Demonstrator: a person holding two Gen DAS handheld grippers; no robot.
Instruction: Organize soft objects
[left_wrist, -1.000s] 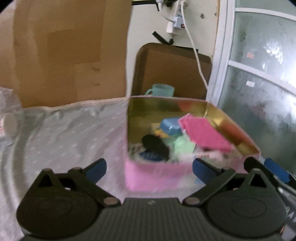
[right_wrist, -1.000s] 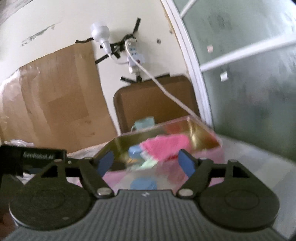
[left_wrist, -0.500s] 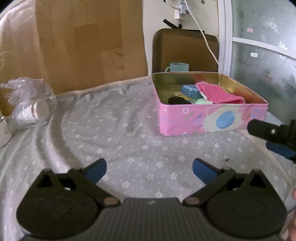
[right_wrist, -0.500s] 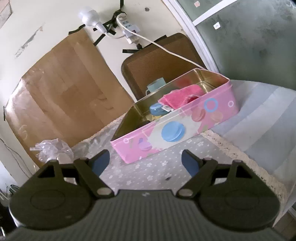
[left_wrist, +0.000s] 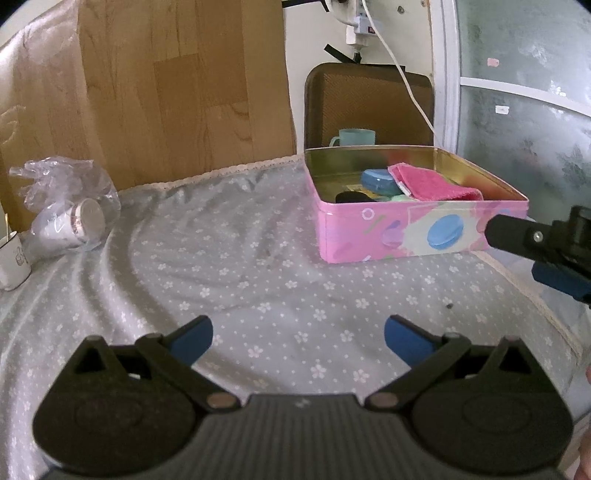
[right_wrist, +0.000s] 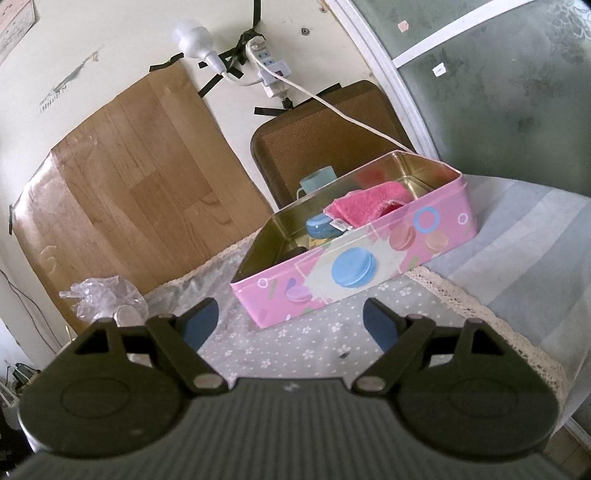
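A pink tin box with a gold inside stands on the flowered cloth; it also shows in the right wrist view. In it lie a folded pink cloth, a blue soft piece, a black piece and others partly hidden. My left gripper is open and empty, well back from the box. My right gripper is open and empty, in front of the box; it shows at the right edge of the left wrist view.
A crumpled plastic bag with paper cups lies at the left, by a white mug. A teal cup and a brown chair back stand behind the box. A cardboard sheet leans on the wall. The table's lace edge runs at the right.
Both grippers have drawn back from the box, which now sits farther off. Both stay open and empty.
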